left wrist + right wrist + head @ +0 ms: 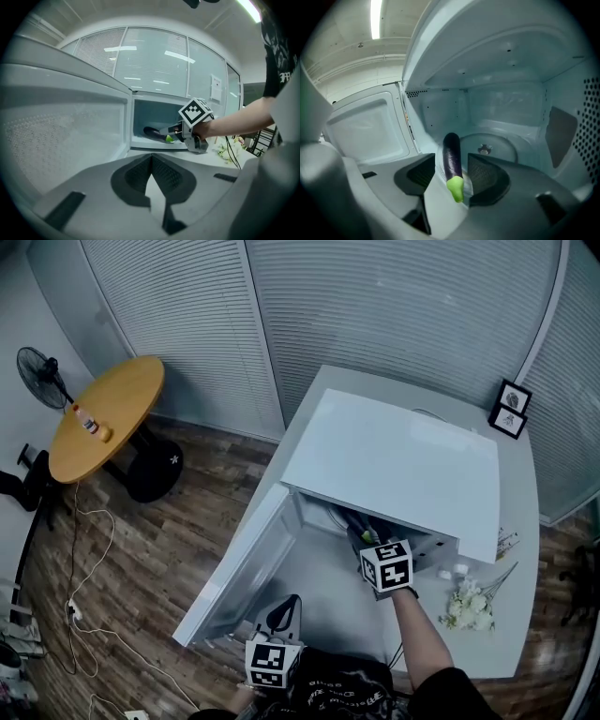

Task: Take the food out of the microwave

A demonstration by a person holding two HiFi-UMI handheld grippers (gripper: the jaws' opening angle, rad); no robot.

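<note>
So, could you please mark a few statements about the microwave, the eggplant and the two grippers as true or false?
1. The microwave door is open. True.
2. The eggplant lies on the counter outside the microwave. False: it is inside the microwave.
3. The right gripper reaches into the microwave, with the eggplant between its open jaws. True.
4. The left gripper holds the eggplant. False: its jaws are together with nothing between them, and it stays outside, in front of the door.
</note>
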